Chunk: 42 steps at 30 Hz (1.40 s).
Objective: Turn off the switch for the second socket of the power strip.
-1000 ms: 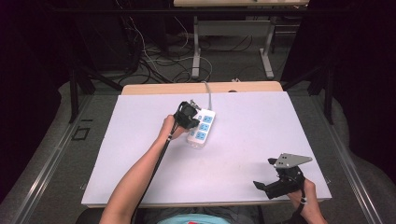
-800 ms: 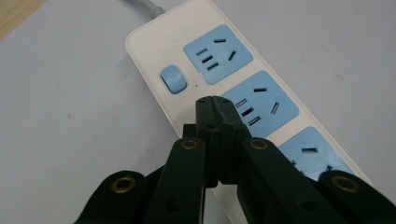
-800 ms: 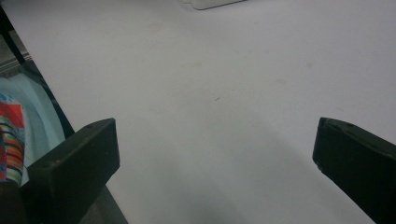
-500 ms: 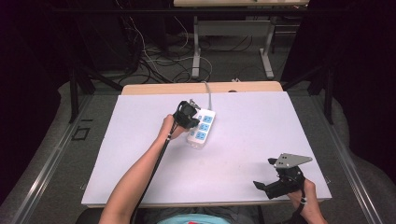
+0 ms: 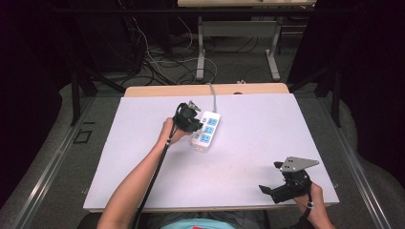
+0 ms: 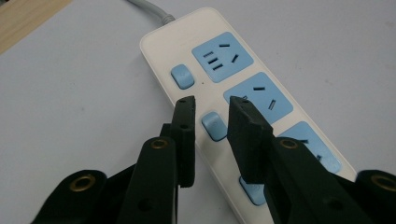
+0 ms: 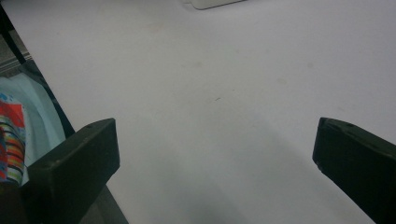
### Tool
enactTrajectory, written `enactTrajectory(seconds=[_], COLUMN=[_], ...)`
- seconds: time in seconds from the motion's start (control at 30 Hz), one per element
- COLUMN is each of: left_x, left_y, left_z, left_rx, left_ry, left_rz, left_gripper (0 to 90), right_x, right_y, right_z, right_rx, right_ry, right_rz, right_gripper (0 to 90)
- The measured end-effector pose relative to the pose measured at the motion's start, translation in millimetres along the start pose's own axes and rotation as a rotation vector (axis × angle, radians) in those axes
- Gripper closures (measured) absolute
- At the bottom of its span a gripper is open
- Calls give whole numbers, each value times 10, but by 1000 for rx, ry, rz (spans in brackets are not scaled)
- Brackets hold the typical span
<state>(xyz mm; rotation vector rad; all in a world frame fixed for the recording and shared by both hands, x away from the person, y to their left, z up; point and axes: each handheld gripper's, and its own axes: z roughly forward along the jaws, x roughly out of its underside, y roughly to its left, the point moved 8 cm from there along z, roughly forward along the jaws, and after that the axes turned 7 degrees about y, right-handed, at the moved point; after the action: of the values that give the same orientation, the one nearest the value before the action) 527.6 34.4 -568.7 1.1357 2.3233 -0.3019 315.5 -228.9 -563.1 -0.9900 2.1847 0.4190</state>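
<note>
The left gripper's [image 6: 210, 105] two black jaws stand a narrow gap apart, clamped on nothing, their tips poised over the white plastic power strip with pale blue sockets [image 6: 243, 88]. In the left gripper view the small blue rocker switch [image 6: 214, 126] of the middle socket lies in the gap between the tips; whether the tips touch the strip's casing cannot be told. Another blue switch [image 6: 182, 77] sits at about 11 o'clock from the tips, beside the far socket, and the strip's grey cable [image 6: 149, 8] leaves its far end toward 11 o'clock.

In the high view the left gripper [image 5: 187, 119] sits at the strip's [image 5: 206, 130] 9 o'clock edge, held by the person's left hand [image 5: 169, 132], with the forearm running back toward 7 o'clock. The strip lies slantwise a little left of centre on the far half of the white rectangular table top [image 5: 248, 143], its cable [image 5: 212, 98] running off toward 12 o'clock over the wooden far edge.

The right gripper's [image 7: 215, 154] jaws are spread wide, with bare table [image 7: 224, 84] between them. In the high view this gripper [image 5: 286, 183] rests near the table's 5 o'clock corner, well apart from the strip, with the person's right hand [image 5: 313, 205] behind it.
</note>
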Motion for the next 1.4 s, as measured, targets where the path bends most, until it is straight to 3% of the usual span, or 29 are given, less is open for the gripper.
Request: enactTrajectory(seconds=[0.1,0.2,0.33,0.43,0.67,0.93,1.1,1.23,1.4], left_x=[24,61,127,164,294,470,586,690,843], left_y=[0,-3,-58,-74,-96,-110,-110,-95,-95], left_z=[-54,-120,-186,-238,-372,-520,-594,-662,-740], left_rx=[-16,-27,-45,-63,-84,-137,-148,-181,-184], left_ry=[-11,-13,-7,-10,-30,-54,-61,-76,-72], left_rz=[-16,-19,-18,-13,-28,-41,-62,-79,-92], left_gripper=[558,366,260,179,97,41,17,5,2], right_x=[-4,-3,-1,-5,-1,3,-2,8,6], right_y=[-1,0,12,6,1,10,7,18,13], right_z=[5,6,4,7,-2,-16,-3,-10,-4], right_rx=[-2,-3,-4,-8,-3,-1,-2,-10,-4], right_ry=[0,3,6,4,4,-3,-1,6,4], right_rz=[-4,-5,12,-8,-13,7,-7,9,0], right_gripper=[1,1,1,1,1,1,1,1,1])
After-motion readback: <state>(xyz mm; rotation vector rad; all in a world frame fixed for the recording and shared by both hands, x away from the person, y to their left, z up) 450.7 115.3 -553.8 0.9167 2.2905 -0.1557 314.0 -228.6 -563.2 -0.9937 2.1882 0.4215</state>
